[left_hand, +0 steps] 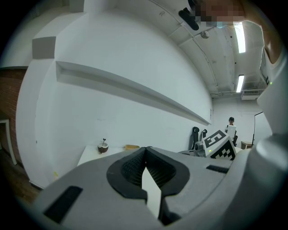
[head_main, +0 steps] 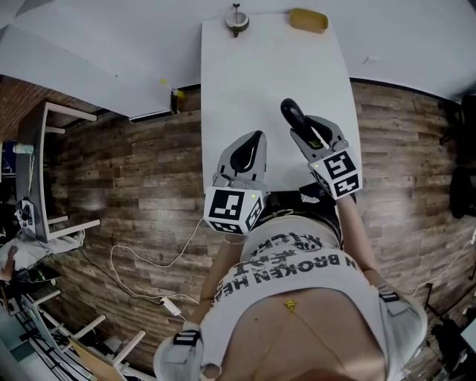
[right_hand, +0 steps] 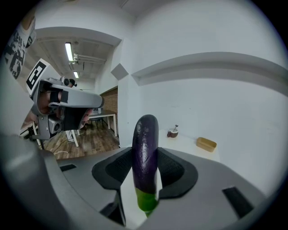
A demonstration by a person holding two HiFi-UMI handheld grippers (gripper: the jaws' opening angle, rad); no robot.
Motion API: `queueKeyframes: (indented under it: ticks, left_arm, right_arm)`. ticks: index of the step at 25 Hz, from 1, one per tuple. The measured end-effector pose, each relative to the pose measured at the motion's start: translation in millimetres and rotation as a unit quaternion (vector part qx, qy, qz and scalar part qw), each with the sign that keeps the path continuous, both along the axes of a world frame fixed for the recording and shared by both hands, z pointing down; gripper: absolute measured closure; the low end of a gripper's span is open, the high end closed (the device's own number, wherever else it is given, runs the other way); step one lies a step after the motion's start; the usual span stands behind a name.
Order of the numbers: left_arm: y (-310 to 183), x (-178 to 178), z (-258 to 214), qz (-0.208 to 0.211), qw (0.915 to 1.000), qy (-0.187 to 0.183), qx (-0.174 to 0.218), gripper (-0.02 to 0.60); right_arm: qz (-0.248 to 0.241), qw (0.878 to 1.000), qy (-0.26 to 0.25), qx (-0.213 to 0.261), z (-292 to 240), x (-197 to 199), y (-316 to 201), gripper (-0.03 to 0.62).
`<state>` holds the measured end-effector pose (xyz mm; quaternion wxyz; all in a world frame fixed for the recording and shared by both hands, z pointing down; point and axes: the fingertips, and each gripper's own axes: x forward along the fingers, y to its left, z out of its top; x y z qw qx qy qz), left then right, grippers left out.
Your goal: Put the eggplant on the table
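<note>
Over the near half of the long white worktop [head_main: 275, 82], the left tool [head_main: 256, 140] is hovering with its jaws pressed together on nothing. Just beside it, the right tool [head_main: 303, 126] is pinching the dark purple eggplant [right_hand: 145, 152], whose rounded end is sticking out past the jaw tips while its green stem end is pointing back toward the tool's body. At the far end, a yellow tray [head_main: 309, 20] and a small brown bowl [head_main: 236, 25] are sitting apart.

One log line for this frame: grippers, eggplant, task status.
left gripper: shut, empty | right gripper: shut on eggplant, purple end forward | eggplant: over table | task: not done
</note>
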<state>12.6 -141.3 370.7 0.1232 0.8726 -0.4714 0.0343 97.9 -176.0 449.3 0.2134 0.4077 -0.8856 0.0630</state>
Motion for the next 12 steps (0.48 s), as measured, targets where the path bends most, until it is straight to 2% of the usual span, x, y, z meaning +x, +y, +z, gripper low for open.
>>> queueKeyframes:
  ticks: [12]
  left_arm:
    - [4.4, -8.3, 6.0, -0.007, 0.9999, 0.0, -0.008, 0.583]
  right_arm:
    - [-0.01, 0.999, 0.036, -0.036, 41.3, -5.4, 3.5, 0.419]
